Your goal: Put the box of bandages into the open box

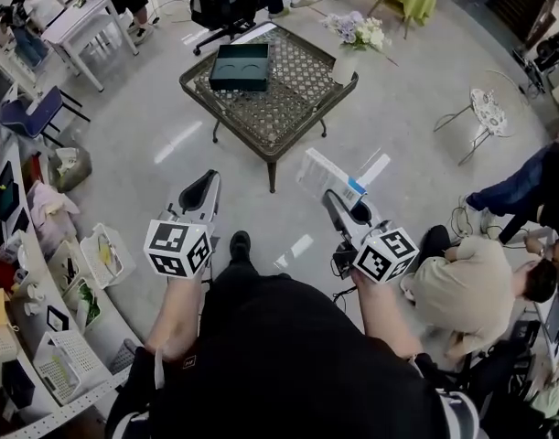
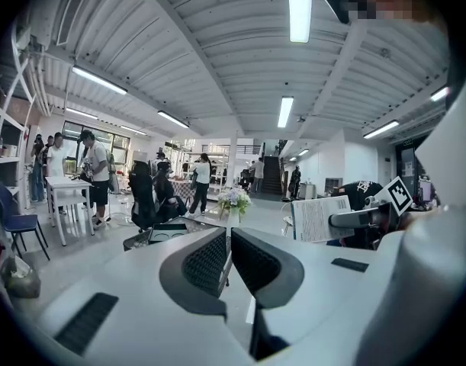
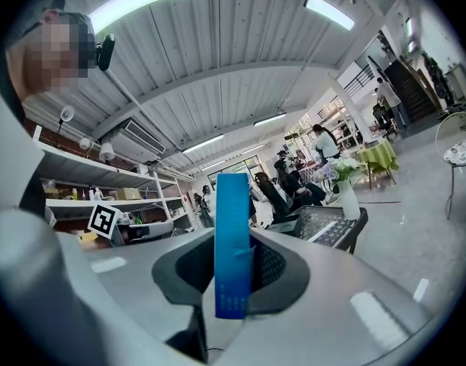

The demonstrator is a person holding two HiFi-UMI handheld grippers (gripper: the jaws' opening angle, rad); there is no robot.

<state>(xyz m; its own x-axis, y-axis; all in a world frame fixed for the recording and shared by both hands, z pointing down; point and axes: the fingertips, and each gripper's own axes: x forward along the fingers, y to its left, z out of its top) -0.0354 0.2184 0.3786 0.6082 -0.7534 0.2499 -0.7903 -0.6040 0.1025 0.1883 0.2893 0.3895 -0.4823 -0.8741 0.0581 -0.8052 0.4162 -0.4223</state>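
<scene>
- The right gripper (image 1: 337, 210) is gripping the bandage box (image 3: 233, 235) by its thin edge, and the box is standing upright between the jaws, sticking out well past the tips.
- The bandage box is being carried in the air above the floor, well apart from the table (image 1: 297, 108) ahead.
- The open box (image 1: 240, 66), dark with two round hollows, is lying on the far left part of the table.
- The left gripper (image 2: 227, 261) is closed with nothing between its jaws and is hanging beside the right one.
- Risk: the pads are pinching only the lower part of a tall, light carton, so a quick swing is likely to twist it or let it slip to the floor.
- Risk: squeezing harder to stop a slip could be crushing the thin cardboard.
- Risk: a white vase (image 1: 344, 65) of flowers is standing on the table's right side, near the straight path from the right gripper to the open box, so a low reach could be knocking it over.
- Risk: letting go too early or too high could be dropping the bandage box onto the table mesh beside the open box, or bouncing it off the rim.
- Risk: a person (image 1: 462, 286) is crouching just to the right, so a wide sweep of that arm could be bumping them.
</scene>
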